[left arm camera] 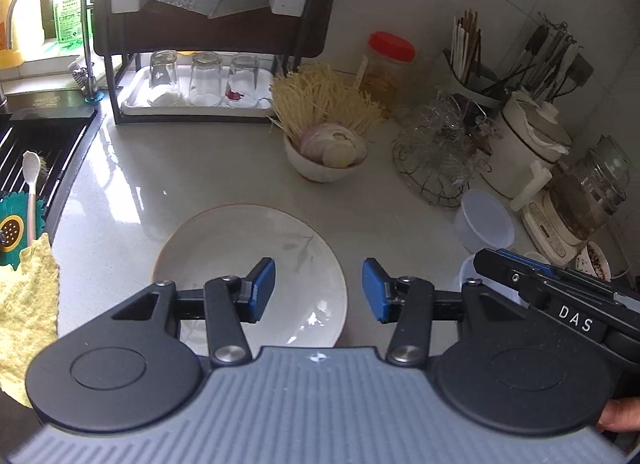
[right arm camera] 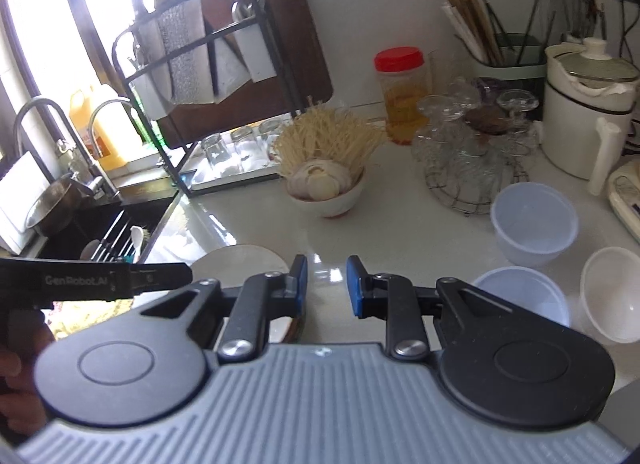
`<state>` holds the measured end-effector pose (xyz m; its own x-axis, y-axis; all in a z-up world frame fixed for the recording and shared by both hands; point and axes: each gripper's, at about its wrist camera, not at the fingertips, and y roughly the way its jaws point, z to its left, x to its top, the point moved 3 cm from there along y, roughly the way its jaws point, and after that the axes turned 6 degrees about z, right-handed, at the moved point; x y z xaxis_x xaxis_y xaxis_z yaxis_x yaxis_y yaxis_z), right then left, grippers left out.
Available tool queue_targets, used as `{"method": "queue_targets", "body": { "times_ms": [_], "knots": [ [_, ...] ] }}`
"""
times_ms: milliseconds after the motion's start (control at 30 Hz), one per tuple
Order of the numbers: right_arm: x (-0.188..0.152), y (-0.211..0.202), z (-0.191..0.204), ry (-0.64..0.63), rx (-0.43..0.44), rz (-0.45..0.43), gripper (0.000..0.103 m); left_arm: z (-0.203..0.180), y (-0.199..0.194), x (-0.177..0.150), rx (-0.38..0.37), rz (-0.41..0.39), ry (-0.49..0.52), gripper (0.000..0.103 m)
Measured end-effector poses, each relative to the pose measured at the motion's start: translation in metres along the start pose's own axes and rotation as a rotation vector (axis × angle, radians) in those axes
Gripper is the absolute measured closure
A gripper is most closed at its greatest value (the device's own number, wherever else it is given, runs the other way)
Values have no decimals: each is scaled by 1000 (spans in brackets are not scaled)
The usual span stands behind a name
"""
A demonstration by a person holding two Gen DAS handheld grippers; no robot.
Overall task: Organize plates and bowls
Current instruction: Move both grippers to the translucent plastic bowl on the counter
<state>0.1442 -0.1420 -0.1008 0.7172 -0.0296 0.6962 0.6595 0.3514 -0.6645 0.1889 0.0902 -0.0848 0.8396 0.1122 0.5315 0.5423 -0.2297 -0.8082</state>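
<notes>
**Both claws apart over the counter**

The left gripper [left arm camera: 319, 290] hangs with its jaws apart and empty above the white plate [left arm camera: 224, 248], which lies flat near the counter's [left arm camera: 160, 180] front edge, beside the sink [left arm camera: 36, 136]. The right gripper [right arm camera: 327, 286] is likewise spread, holding nothing. Three plastic bowls [right arm camera: 534, 224] sit toward the counter's right end.

Plate [right arm camera: 240, 260] mostly behind right gripper [right arm camera: 327, 284]; lower rim hidden

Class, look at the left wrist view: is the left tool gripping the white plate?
No. The left tool hangs open above the white plate, its blue pads spread apart and closed on nothing.
</notes>
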Motion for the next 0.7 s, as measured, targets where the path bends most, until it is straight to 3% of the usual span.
{"method": "queue_targets", "body": {
  "times_ms": [467,700],
  "knots": [
    [-32,-44,-61,63,-64,-26,78,-80,18,-31,-36,56,77,49],
    [-39,-49,-83,111,-96,-27,77,-98,33,-38,-55,103,89,48]
  ]
}}
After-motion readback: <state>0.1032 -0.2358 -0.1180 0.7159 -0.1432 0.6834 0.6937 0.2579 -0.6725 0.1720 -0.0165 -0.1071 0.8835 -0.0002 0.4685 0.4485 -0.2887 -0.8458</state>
